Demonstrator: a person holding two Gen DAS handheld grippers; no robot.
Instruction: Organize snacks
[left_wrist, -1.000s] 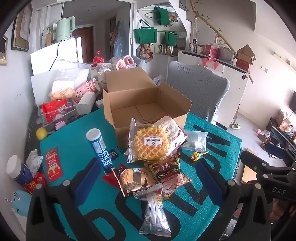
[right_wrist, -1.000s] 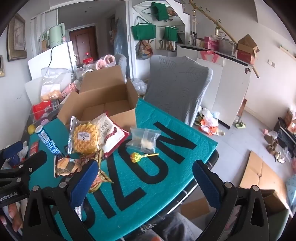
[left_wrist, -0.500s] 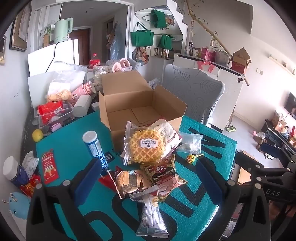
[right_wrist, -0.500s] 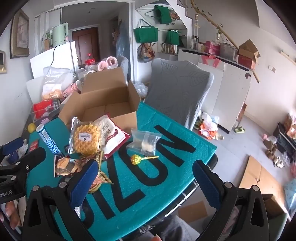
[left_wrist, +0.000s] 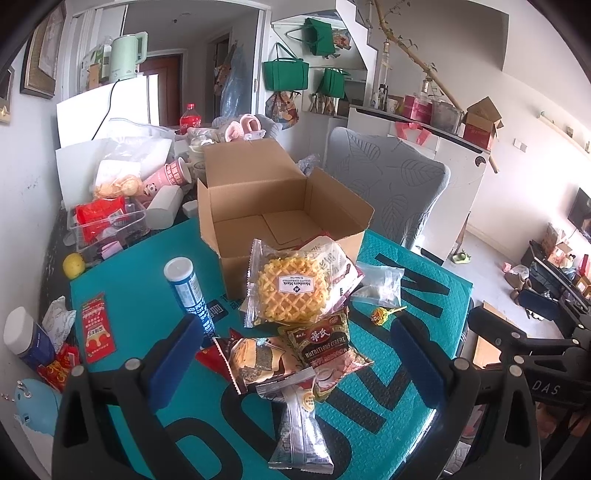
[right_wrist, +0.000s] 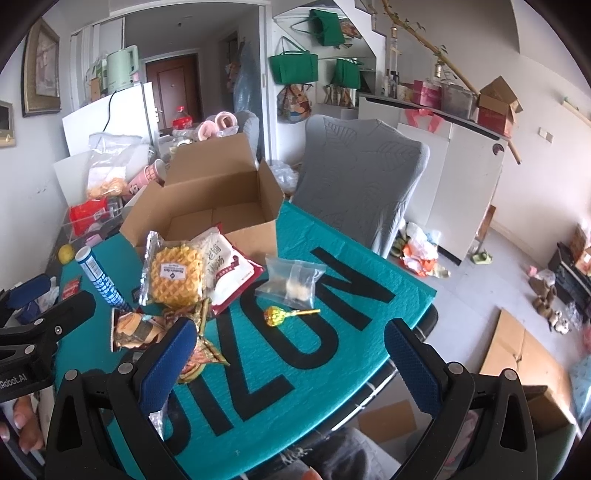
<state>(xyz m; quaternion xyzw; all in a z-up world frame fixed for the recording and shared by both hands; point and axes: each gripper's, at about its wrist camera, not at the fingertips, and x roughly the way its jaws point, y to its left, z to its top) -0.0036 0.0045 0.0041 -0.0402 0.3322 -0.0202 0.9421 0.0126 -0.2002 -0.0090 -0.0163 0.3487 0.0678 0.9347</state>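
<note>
Both tongs, left and right, spread over crinkly waffle packet, cardboard box.

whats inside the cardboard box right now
The cardboard box shows only its bare folded bottom flaps; no snacks appear inside. The near inner corner is hidden behind its front wall and the waffle packet.

- A lived-in home, cluttered
- Green tote bags hang by the staircase
- Upholstered chair, entrance door, kettle on fridge
</note>
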